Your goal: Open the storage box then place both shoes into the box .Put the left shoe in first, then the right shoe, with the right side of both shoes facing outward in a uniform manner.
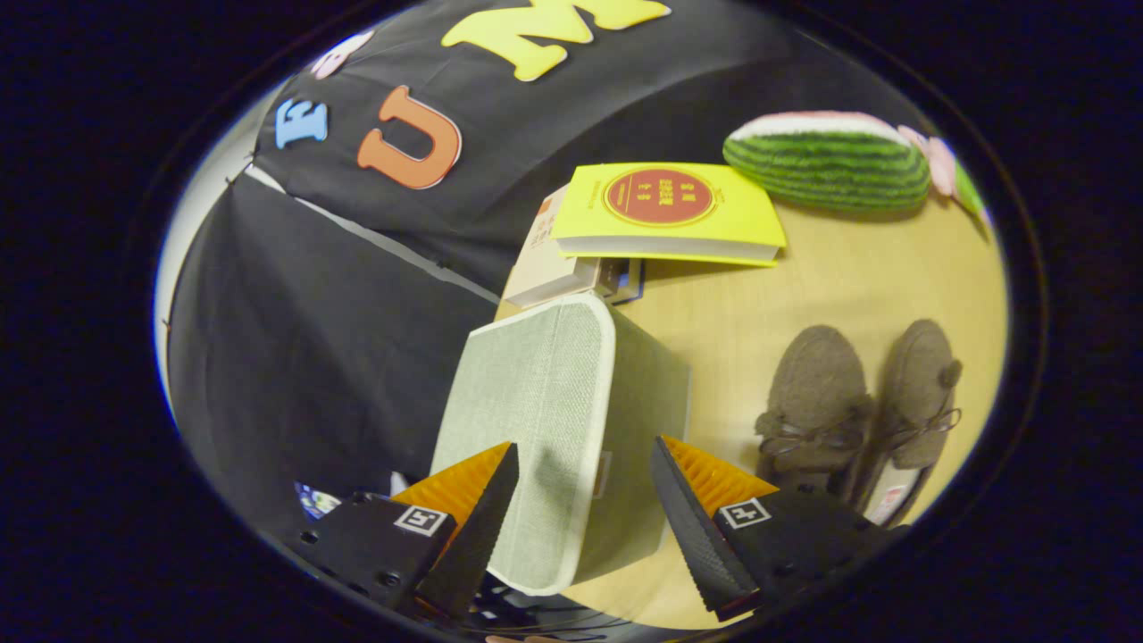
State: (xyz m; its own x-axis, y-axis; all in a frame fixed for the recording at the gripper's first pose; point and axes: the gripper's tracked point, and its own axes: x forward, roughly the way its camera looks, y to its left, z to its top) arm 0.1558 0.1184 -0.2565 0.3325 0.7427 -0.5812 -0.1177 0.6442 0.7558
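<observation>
Claw (585, 500) spread, holding nothing, fingers either side of storage box (554, 429) near edge. Lid still shut. Shoes (857, 411) side by side on tabletop (759, 304) just beside box. Books (661, 214) beyond. All steps left.

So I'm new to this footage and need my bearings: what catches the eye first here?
The grey-green storage box with its pale trim, lid closed, sits just ahead of the open tool, partly between its fingers. Beside it on the wooden table lies a pair of brown shoes. Beyond the box sit a yellow book on other books and a watermelon-slice toy.
</observation>
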